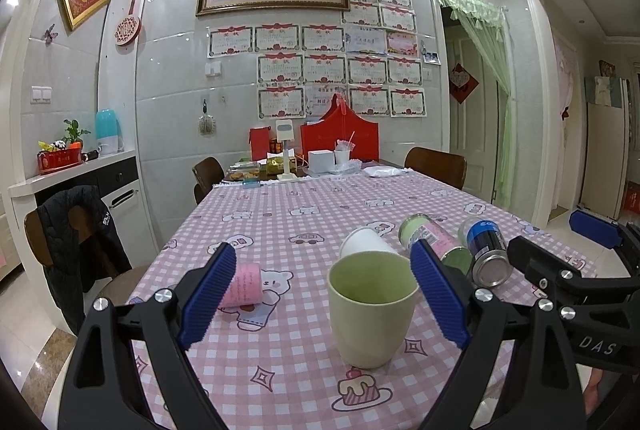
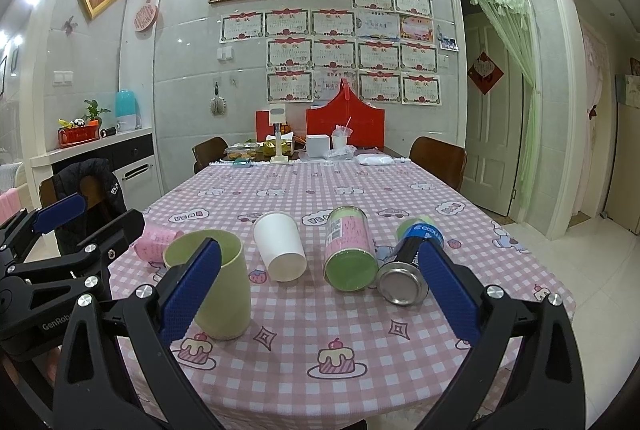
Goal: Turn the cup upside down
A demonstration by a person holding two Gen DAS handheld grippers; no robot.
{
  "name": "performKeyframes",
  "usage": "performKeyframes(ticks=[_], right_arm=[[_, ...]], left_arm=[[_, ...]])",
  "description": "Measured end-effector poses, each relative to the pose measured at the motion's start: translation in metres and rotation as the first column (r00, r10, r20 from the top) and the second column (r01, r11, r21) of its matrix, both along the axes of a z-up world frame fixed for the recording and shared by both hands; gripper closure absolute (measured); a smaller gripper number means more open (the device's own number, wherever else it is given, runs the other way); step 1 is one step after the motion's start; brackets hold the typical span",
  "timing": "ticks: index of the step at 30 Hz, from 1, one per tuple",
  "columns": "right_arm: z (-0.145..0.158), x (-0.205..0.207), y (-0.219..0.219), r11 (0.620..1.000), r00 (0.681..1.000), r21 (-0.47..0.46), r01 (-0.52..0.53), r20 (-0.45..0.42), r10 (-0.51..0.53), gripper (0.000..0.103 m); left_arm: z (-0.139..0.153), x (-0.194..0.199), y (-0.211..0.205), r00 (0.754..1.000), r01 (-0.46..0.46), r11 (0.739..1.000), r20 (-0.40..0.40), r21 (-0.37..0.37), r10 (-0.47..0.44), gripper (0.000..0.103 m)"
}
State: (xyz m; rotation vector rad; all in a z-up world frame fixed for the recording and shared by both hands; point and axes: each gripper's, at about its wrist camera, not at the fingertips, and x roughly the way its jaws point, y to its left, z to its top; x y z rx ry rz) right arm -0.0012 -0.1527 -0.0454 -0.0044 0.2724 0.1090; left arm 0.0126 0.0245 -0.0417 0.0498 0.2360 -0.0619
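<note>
While both grippers hung over the near edge of the table [image 1: 304,201], nothing was yet held. Going left to right, a pink cup [image 1: 244,286] lay on its side, then the green cup [image 1: 370,306] stood upright, mouth up, its long axis vertical; past it lay a white cup [image 2: 280,246], a green tin [image 2: 350,254] and a can [image 2: 408,262], all tipped over. The left gripper [image 1: 322,296] was spread wide with the green cup straight ahead between its fingers, untouched. The right gripper [image 2: 320,304] was spread too, the cup off beyond its left finger. To my eye the left was nearer and better lined up for the flip.
</note>
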Motion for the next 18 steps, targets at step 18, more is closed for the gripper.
performKeyframes(ticks=[18], right_arm=[[-0.008,0.011,0.004,1.000,0.999,-0.023,0.003,-0.033,-0.004,0.008]], left_arm=[[-0.011,0.009,-0.009,0.995,-0.103,0.991,0.021,0.082,0.102,0.015]])
